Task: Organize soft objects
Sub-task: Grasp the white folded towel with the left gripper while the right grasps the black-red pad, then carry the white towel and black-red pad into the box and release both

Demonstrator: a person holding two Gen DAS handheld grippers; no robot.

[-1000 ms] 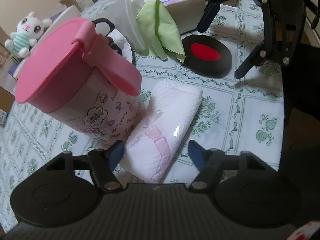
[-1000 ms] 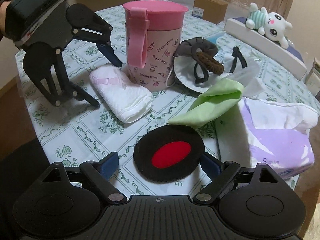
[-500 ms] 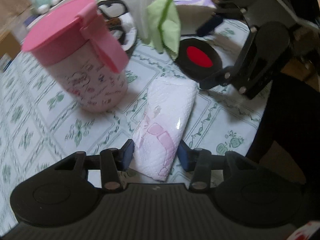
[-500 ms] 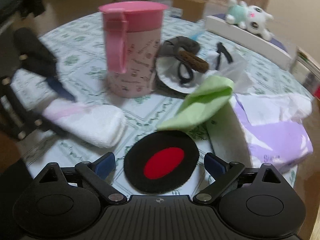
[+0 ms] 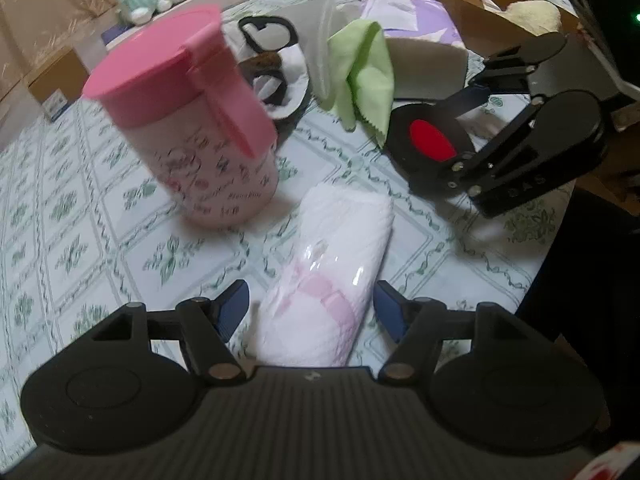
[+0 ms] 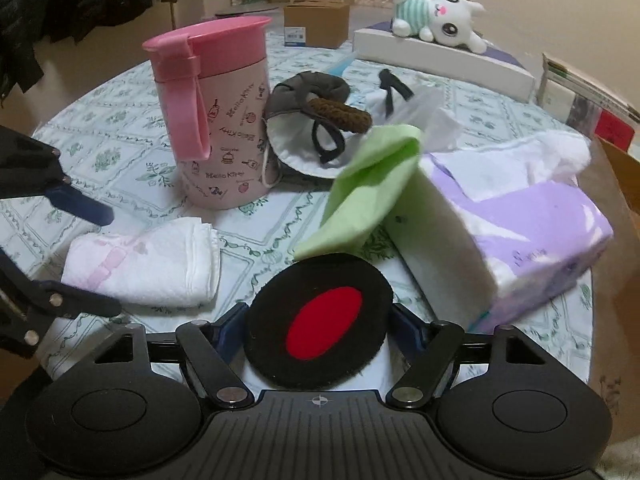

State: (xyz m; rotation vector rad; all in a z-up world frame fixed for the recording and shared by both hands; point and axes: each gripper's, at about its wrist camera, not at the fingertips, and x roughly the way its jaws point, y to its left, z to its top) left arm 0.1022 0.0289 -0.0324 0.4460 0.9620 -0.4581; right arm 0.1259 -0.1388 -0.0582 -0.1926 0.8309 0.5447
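Change first: easing the left gripper (image 5: 310, 304) back open after a brief squeeze, now straddling the near end of the folded towel (image 5: 332, 264) with a sliver of gap showing on either side — so bracketing it, not gripping it. Drawing the right gripper (image 6: 318, 328) narrower at the same time, closing in around the black disc (image 6: 324, 332) with the red oval centre; reaching both rims with the blue pads by the look of it, though not showing clearly whether pressing or merely touching, so leaving that undecided. Probably meaning two pickups being lined up at once, with neither soft thing lifted off the tablecloth (image 5: 80, 220) yet.

Placing everything by the pink cup (image 5: 188, 120): keeping the towel just beside its base, on the side nearer the left camera; keeping the disc farther off, beyond the towel; showing a white mask (image 6: 304, 144) with dark straps close behind the cup, a lime-green cloth (image 6: 372, 184) draped past that against a lilac tissue pack (image 6: 520, 232), and a white plush (image 6: 440, 20) well apart at the far edge.

Judging textures — waffled, squashy cotton with pale pink trim on the towel, likely compressing under the pads; thin, flat, felt-like fuzz on the disc, likely flexing if pinched edge-on; smooth hard plastic on the cup, cylindrical and lidded, with a strap hanging down its side.
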